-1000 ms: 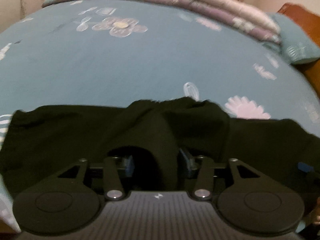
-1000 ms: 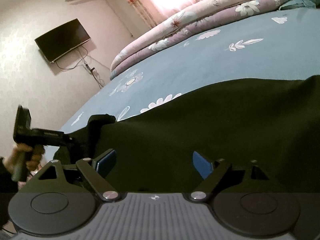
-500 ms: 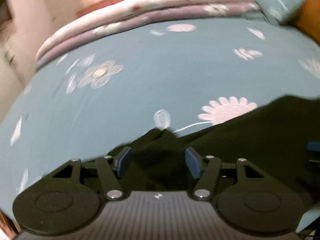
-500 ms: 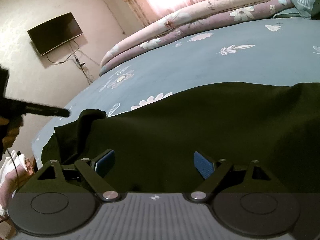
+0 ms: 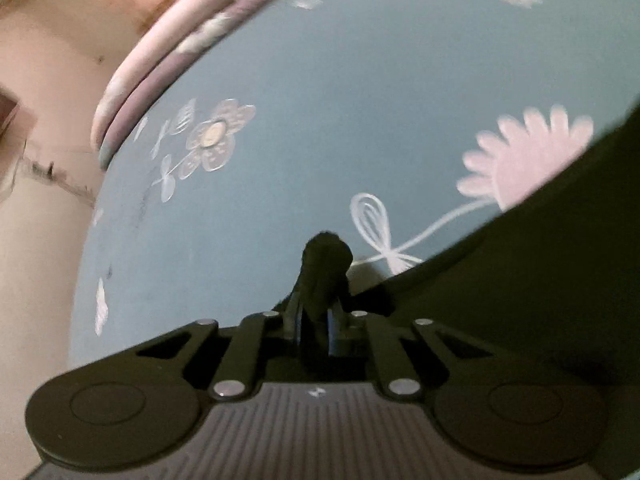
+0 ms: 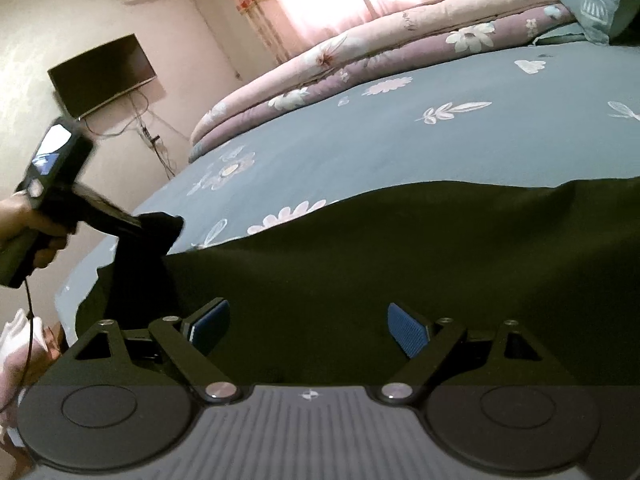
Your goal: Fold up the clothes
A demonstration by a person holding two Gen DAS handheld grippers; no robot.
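A dark garment point(image 6: 400, 264) lies spread across the blue flowered bed sheet point(image 6: 360, 152). My left gripper point(image 5: 316, 316) is shut on a bunched corner of the garment point(image 5: 326, 264), which sticks up between its fingers. In the right wrist view that left gripper point(image 6: 148, 224) is at the far left, held by a hand, lifting the corner above the bed. My right gripper point(image 6: 308, 320) hangs open low over the garment's near part, with nothing between its blue pads point(image 6: 406, 328).
Rolled pink and purple quilts point(image 6: 380, 48) lie along the far edge of the bed. A pillow point(image 6: 588, 4) sits at the far right. A television point(image 6: 102, 74) hangs on the wall at the left, past the bed's edge.
The left gripper went from open over the garment's corner to shut on it and has lifted it up and leftward. The right gripper stayed open and nearly still.
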